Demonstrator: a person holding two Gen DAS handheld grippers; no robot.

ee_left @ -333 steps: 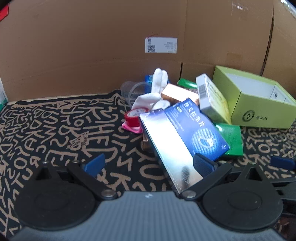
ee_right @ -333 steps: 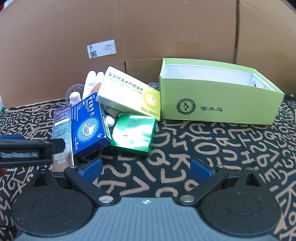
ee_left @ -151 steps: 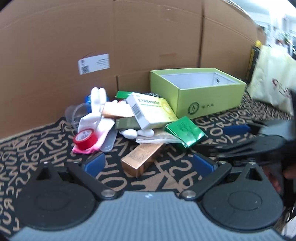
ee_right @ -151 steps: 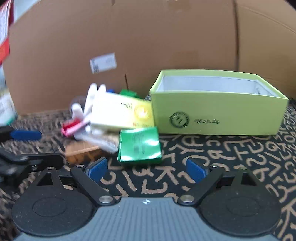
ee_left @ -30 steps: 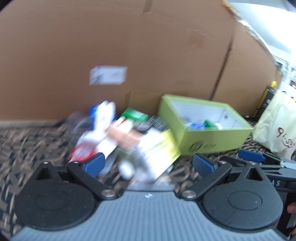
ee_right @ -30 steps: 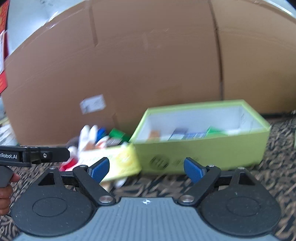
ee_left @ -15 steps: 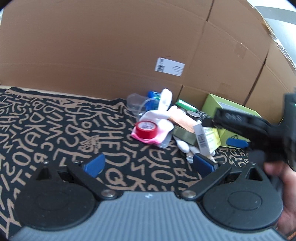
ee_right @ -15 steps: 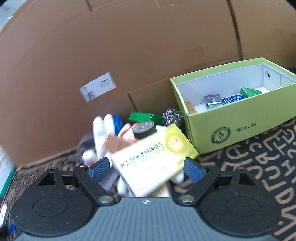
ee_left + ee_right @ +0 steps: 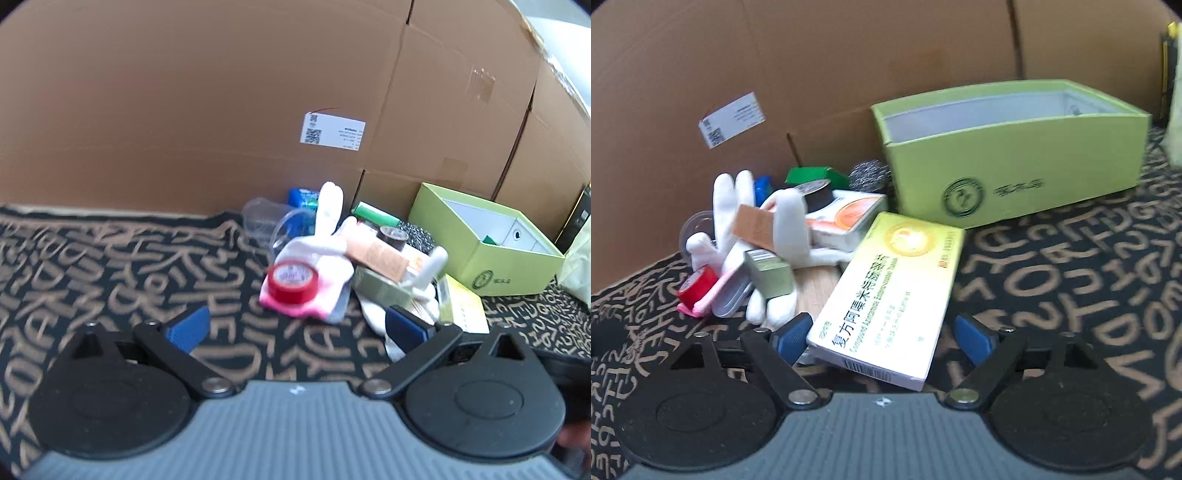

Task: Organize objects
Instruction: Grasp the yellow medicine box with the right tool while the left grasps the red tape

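Note:
A yellow medicine box point(image 9: 894, 291) lies flat on the patterned mat, its near end between the fingers of my right gripper point(image 9: 882, 338). That gripper is open, with a gap showing on the right side of the box. Behind it stands the open lime-green box point(image 9: 1034, 166). My left gripper point(image 9: 295, 328) is open and empty, low over the mat just short of the pile. Nearest to it are a red tape roll point(image 9: 291, 282) on a pink cloth and a white glove point(image 9: 328, 236). The lime-green box point(image 9: 491, 262) sits at the right of that view.
The pile also holds clear plastic cups point(image 9: 266, 221), a copper-coloured box point(image 9: 376, 254), a black tape roll point(image 9: 816, 194), a steel scourer point(image 9: 868, 175) and a grey-green box point(image 9: 768, 273). A cardboard wall point(image 9: 184, 110) closes the back. A pale bag point(image 9: 580, 258) stands far right.
The right gripper has dropped down and its fingers now flank the yellow medicine box, which lies flat on the mat. The left gripper moved closer to the red tape roll.

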